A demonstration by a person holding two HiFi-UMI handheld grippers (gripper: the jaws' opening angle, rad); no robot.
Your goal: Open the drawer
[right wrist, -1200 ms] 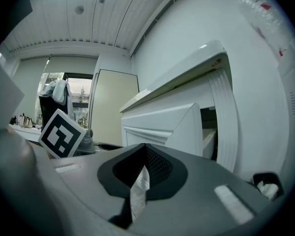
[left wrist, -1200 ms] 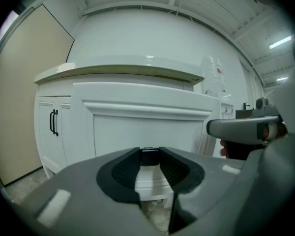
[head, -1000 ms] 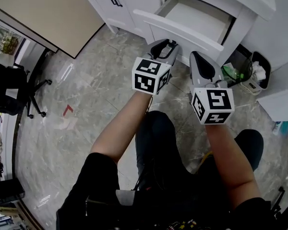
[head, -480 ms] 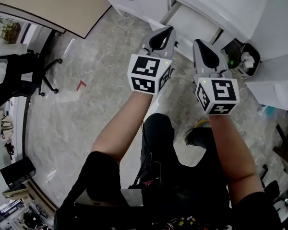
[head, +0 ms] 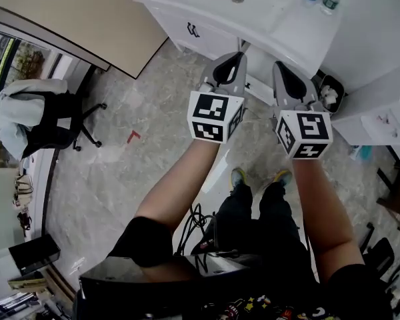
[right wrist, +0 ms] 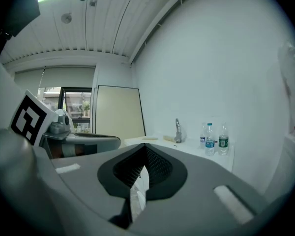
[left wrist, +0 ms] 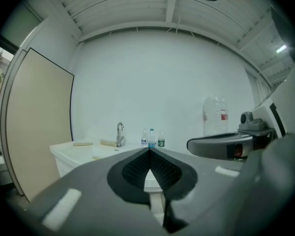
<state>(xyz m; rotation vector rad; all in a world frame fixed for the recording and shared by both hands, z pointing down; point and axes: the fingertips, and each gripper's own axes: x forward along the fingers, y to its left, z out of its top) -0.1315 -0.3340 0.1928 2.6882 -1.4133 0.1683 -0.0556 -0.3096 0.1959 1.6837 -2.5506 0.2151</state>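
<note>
The white cabinet [head: 253, 9] stands ahead of me with a sink counter on top. Its drawer [head: 257, 64] shows as a white strip between my two grippers and looks pulled out; most of it is hidden behind them. My left gripper [head: 235, 57] is held in the air in front of the cabinet, shut with nothing in it. Beside it, my right gripper [head: 281, 65] is likewise shut and empty. In the gripper views the left gripper [left wrist: 148, 152] and the right gripper [right wrist: 145, 148] point level over the counter at the white wall. Neither touches the drawer.
A faucet [left wrist: 120, 133] and three water bottles [left wrist: 152, 139] stand on the counter. Cabinet doors with black handles [head: 193, 30] are left of the drawer. A waste bin [head: 330, 93] sits to its right, a white table [head: 387, 109] beyond. An office chair [head: 43, 122] stands far left.
The person has risen from a crouch to standing. Both grippers have lifted away from the open drawer and now point over the counter; they stay shut.
</note>
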